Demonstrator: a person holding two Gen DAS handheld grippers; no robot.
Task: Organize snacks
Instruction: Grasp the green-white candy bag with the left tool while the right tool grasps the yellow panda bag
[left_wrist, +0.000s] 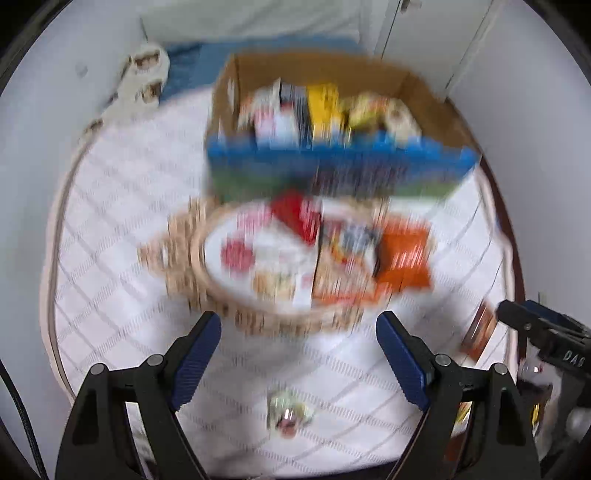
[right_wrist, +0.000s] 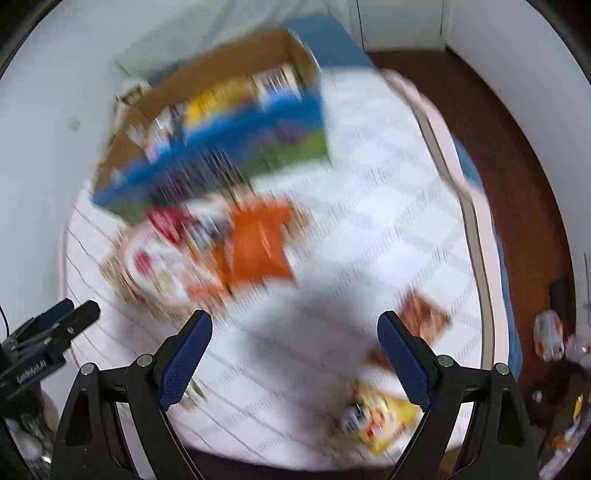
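Both views are smeared with blur, so fine print and small shapes cannot be read. The left gripper (left_wrist: 298, 332) points down over a white quilted mattress (left_wrist: 122, 206), its blue-padded fingers (left_wrist: 195, 354) spread wide with nothing between them. Just beyond its tips sits a round woven basket (left_wrist: 201, 251) piled with snack packs: a white pack with a red spot (left_wrist: 251, 254), a red pack (left_wrist: 295, 218), and an orange pack (left_wrist: 404, 254) that hangs over the basket's right rim. Behind the basket, touching or almost touching it, stands an open cardboard box (left_wrist: 424, 96) with a blue and green front, holding upright snack packs, one of them yellow (left_wrist: 325, 107). A small clear wrapped sweet (left_wrist: 290, 411) lies on the mattress between the left gripper's fingers, below them and untouched. A brown packet (left_wrist: 480, 328) lies near the mattress's right edge.

The right gripper (right_wrist: 294, 332) also stands wide and empty above the mattress (right_wrist: 388, 166). The basket (right_wrist: 118, 266) and box (right_wrist: 229, 62) lie to its upper left, the orange pack (right_wrist: 258, 247) on top. A brown packet (right_wrist: 424, 317) lies just by its right finger, and a yellow bag (right_wrist: 380, 417) lies on the mattress near the lower edge. Each gripper shows at the edge of the other's view
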